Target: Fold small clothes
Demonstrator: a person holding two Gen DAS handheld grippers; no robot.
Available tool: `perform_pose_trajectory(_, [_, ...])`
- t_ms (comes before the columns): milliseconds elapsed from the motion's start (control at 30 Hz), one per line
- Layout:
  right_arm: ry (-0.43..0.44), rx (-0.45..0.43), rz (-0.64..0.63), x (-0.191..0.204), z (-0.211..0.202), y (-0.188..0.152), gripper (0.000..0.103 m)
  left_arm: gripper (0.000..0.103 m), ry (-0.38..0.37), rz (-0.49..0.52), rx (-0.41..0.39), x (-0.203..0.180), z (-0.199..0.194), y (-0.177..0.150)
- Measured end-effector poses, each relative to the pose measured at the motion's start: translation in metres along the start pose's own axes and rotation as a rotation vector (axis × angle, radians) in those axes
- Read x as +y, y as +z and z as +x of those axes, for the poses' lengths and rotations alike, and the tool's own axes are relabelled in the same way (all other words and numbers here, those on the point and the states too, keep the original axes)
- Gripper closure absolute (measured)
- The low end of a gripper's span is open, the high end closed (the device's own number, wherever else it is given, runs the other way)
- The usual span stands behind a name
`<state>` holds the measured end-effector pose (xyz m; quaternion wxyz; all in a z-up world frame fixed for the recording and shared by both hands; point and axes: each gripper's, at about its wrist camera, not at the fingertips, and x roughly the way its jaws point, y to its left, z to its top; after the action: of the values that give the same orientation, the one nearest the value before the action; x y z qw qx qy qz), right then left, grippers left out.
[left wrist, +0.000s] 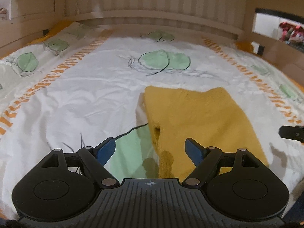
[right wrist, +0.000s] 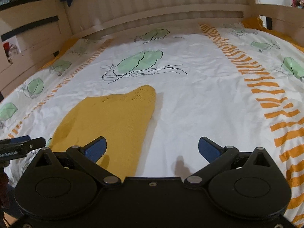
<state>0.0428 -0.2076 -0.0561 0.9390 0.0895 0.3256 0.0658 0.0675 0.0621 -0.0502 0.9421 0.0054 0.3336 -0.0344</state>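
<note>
Mustard-yellow knit, soft and limp, makes up the small garment (left wrist: 205,121), which lies flat on the bed near its front edge, on the white duvet cover (left wrist: 91,95) printed with green leaves and orange stripes. It looks light and floppy, likely to sag and drape when lifted, and its open weave should grip well between padded fingers rather than slip. A slit or opening shows near its left edge, with a paler layer peeking out beside it. Best hold, I judge, is at the two near corners or along the near hem, pinching both layers together so the piece lifts evenly.

Both tools hang just above it with nothing held: the left claw (left wrist: 150,149) spread wide over the garment's left edge, the right claw (right wrist: 152,148) equally wide over its right edge. Beyond the bed stands a slatted wooden headboard (left wrist: 152,5).
</note>
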Motion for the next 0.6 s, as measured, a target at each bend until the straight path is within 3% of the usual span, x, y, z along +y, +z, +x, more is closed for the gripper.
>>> perform_pose_trajectory(233, [-0.003,-0.031,-0.075,0.015,-0.008,-0.002,0.001,0.023,0.154,0.065,0.042,-0.016,-0.001,-0.003])
perform_pose_trajectory(500, [-0.119,-0.064,-0.154,0.042,-0.015,-0.007,0.001,0.023,0.130,0.054,0.078,-0.019,-0.006,-0.006])
perform_pose_trajectory(600, [-0.120,-0.053,-0.154,0.046,-0.016,-0.010,0.001,0.023,0.121,0.046,0.078,-0.020,-0.008,-0.007])
